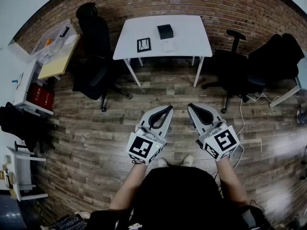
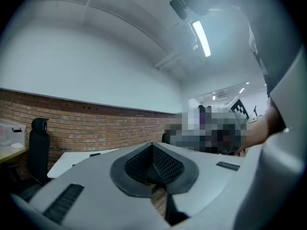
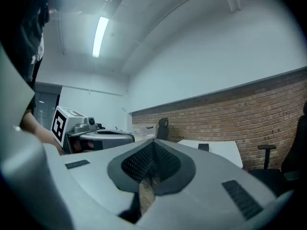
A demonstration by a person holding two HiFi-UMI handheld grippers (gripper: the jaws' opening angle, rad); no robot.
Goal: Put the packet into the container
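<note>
On the white table (image 1: 192,32) by the brick wall, well apart from both grippers, a pale, flat packet (image 1: 169,45) is lying just in front of the black open-topped container (image 1: 165,31), and a black-framed square thing (image 1: 144,44) is lying to its left. The left gripper (image 1: 169,109) and right gripper (image 1: 192,107) are hanging over the wooden floor (image 1: 86,143), jaws pressed together and gripping nothing. Black office chairs (image 1: 96,42) are flanking the table.

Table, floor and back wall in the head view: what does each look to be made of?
Table: smooth matt white top, probably laminate or painted board, on thin white legs that look like metal. Floor: wood-look planks, grain and mixed brown tones, slight sheen; real wood or vinyl, can't tell. Wall: exposed red-brown brick, visible mortar courses, rough matt.
</note>
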